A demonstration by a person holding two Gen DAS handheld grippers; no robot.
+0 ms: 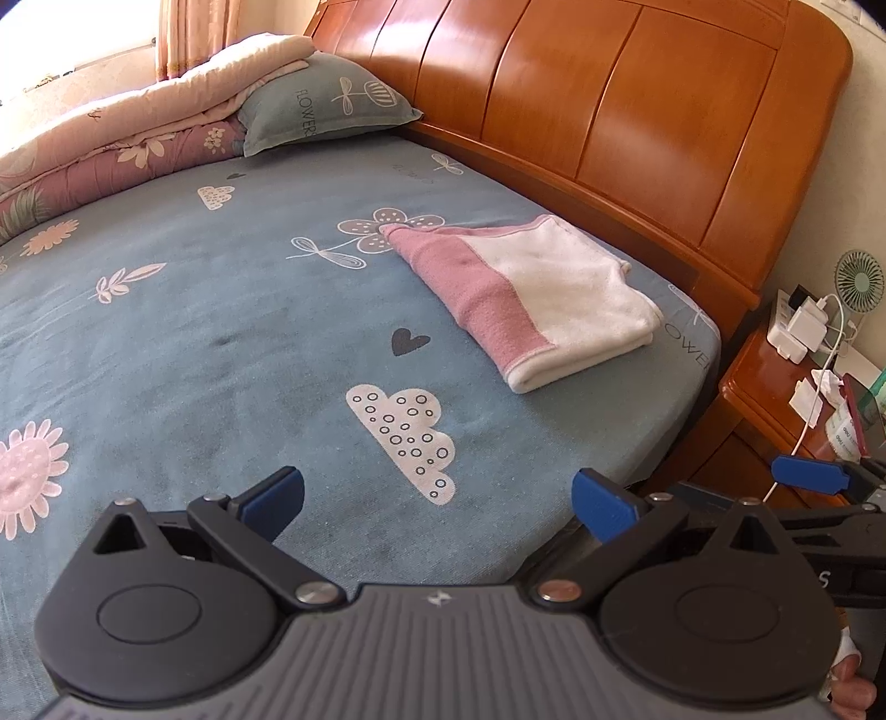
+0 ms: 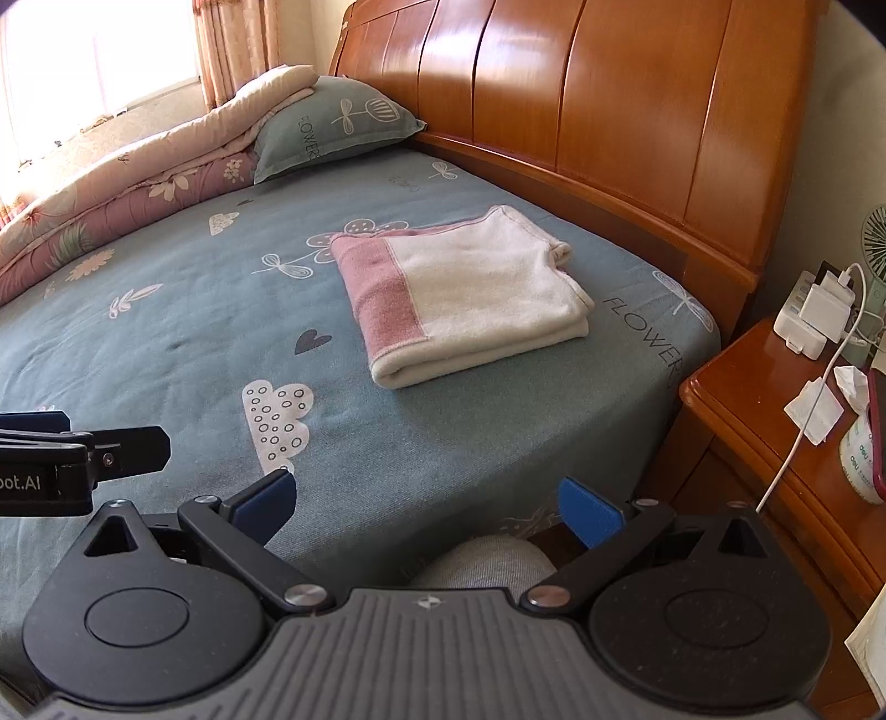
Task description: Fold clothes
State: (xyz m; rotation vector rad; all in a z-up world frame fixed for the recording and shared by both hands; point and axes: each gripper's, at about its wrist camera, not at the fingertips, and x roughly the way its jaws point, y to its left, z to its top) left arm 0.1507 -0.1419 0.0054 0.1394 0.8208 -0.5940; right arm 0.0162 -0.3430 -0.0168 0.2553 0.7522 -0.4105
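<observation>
Left wrist view: left tongs (image 1: 437, 498) spread wide apart, blue pads (image 1: 277, 493) empty, hovering above the near edge of the bed (image 1: 221, 332), clamped on nothing. Visible at the right edge of that view, one blue tip of the other tool. Right wrist view: right tongs (image 2: 426, 501) likewise wide apart and empty, held over the near edge of the bed, with a grey-clad knee (image 2: 482, 559) showing between the pads.

Beyond both tongs, well apart from them, a folded towel (image 2: 470, 293), pink along one side and white over the rest, lying flat on the bed in a neat rectangle, nearer the headboard (image 2: 609, 111) than the near edge of the bed. Touched by neither tool. Just in front of the towel on the bed, a printed heart and a dotted white cloud in the blue-green sheet pattern.

At the far corner of the bed, against the headboard, a blue-green pillow (image 2: 338, 127) printed with the word FLOWERS. Beside the pillow, along the far side of the bed, a folded quilt (image 2: 138, 171), cream above and mauve floral below. Behind the quilt, a bright window with a patterned curtain (image 2: 221, 50).

Right of the bed, a glossy wooden nightstand (image 2: 747, 421) carrying a white power strip with a charger (image 2: 814, 315), a white cable, crumpled tissue and a small green fan (image 1: 858, 277).
</observation>
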